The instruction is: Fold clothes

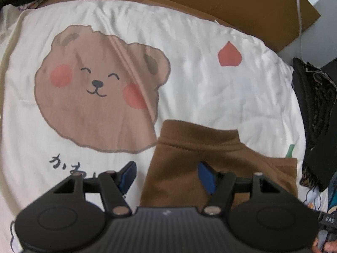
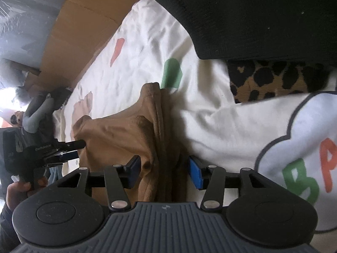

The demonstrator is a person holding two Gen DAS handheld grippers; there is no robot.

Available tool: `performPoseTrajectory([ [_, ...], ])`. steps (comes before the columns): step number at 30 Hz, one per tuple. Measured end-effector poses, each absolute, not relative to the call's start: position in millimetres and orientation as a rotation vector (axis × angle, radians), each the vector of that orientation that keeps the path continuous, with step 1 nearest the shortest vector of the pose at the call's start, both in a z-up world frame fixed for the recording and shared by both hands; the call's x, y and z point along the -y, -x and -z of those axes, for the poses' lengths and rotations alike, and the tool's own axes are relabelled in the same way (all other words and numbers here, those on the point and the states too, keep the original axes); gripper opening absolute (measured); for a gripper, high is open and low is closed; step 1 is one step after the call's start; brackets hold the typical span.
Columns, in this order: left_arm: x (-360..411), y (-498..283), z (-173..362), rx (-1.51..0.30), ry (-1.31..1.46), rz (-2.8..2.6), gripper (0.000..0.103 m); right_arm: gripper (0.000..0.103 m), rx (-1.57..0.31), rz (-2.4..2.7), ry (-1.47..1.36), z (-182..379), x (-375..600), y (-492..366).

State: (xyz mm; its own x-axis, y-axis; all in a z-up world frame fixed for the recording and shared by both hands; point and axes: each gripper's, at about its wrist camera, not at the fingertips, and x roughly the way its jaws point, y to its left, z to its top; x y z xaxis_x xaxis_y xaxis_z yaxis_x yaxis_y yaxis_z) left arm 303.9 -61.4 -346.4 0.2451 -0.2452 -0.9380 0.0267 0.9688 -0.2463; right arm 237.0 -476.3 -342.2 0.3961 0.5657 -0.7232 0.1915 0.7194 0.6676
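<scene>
Brown garment [image 1: 210, 158] lies part-folded on the bear-print bedsheet [image 1: 189, 63], bunched fold edge between my right gripper [image 2: 164, 172] fingers. Those fingers stand apart, pads not pressing the cloth. Left gripper [image 1: 166, 175] fingers also apart, one over the garment, one over the sheet, holding nothing. Risks: loose stack springs open and the fold slumps; closing left here could pinch sheet along with cloth and drag it; dark pile [image 2: 263, 21] near the edge could snag
</scene>
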Motion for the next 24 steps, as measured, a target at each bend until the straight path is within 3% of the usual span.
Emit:
performPoseTrajectory([
  [4, 54, -299, 347, -1.321, 0.192, 0.183, 0.068, 0.054, -1.170, -0.277, -0.845, 349, 482, -239],
  [7, 45, -295, 346, -1.320, 0.206, 0.183, 0.068, 0.023, -1.180, -0.277, -0.859, 350, 484, -240],
  [10, 35, -292, 345, -1.310, 0.230, 0.204, 0.068, 0.018, -1.146, -0.303, -0.856, 343, 485, -236],
  [15, 22, -288, 348, -1.303, 0.286, 0.254, 0.068, 0.019, -1.100, -0.320, -0.852, 334, 484, -230],
  [18, 21, -286, 355, -1.314, 0.291, 0.281, 0.068, 0.026, -1.123, -0.291, -0.847, 340, 485, -232],
  [21, 18, -286, 364, -1.331, 0.327, 0.317, 0.068, 0.047, -1.150, -0.290, -0.876, 348, 488, -232],
  [24, 17, -286, 372, -1.344, 0.386, 0.369, 0.071, 0.051, -1.177, -0.316, -0.902, 354, 487, -232],
])
